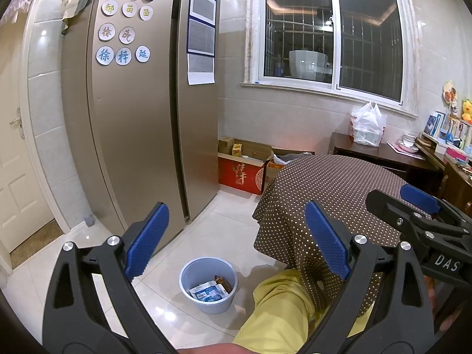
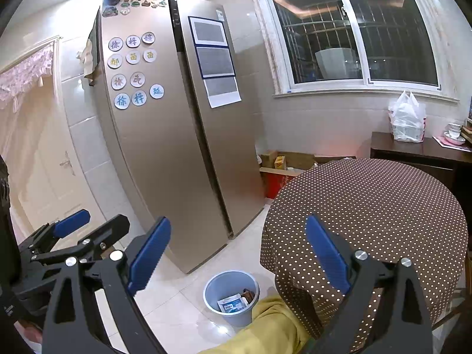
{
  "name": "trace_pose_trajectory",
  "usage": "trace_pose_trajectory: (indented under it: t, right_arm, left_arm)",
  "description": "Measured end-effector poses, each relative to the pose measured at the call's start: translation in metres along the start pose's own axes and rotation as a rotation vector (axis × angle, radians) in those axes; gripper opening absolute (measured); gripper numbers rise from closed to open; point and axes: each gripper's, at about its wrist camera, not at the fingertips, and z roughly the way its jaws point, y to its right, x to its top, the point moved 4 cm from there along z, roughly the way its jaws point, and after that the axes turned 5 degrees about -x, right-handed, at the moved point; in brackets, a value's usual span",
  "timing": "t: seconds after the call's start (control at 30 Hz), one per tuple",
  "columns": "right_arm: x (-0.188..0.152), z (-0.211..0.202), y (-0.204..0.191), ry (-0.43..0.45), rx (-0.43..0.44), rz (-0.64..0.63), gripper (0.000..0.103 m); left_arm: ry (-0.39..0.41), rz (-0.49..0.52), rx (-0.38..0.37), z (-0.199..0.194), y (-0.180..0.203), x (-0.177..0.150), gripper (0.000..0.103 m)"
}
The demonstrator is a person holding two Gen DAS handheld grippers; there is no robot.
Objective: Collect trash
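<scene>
A pale blue bin (image 1: 208, 285) (image 2: 231, 297) stands on the tiled floor beside the round table. Inside it lie a blue-and-white wrapper (image 1: 209, 292) (image 2: 233, 303) and a brown scrap (image 1: 223, 282) (image 2: 248, 293). My left gripper (image 1: 236, 242) hangs open above the bin with nothing between its blue pads. My right gripper (image 2: 238, 253) is also open and empty, held over the floor and the table's near edge. The right gripper (image 1: 413, 203) shows at the right of the left wrist view, and the left gripper (image 2: 88, 230) at the left of the right wrist view.
A round table under a brown dotted cloth (image 1: 339, 188) (image 2: 371, 206) stands on the right. A tall fridge (image 1: 141, 112) (image 2: 177, 147) rises on the left. A person's yellow-clad leg (image 1: 283, 309) (image 2: 271, 327) lies by the bin. Cardboard boxes (image 1: 244, 165) sit under the window. A white bag (image 1: 368, 124) rests on a dark sideboard.
</scene>
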Motion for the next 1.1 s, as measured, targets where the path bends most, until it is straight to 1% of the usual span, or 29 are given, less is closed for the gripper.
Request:
trace_pose_trajectory:
  t: [1.1]
  right_arm:
    - [-0.0028, -0.0008, -0.0007, -0.005, -0.002, -0.002, 0.091]
  left_arm:
    - [0.0, -0.013, 0.007, -0.0024, -0.0035, 0.0018, 0.092]
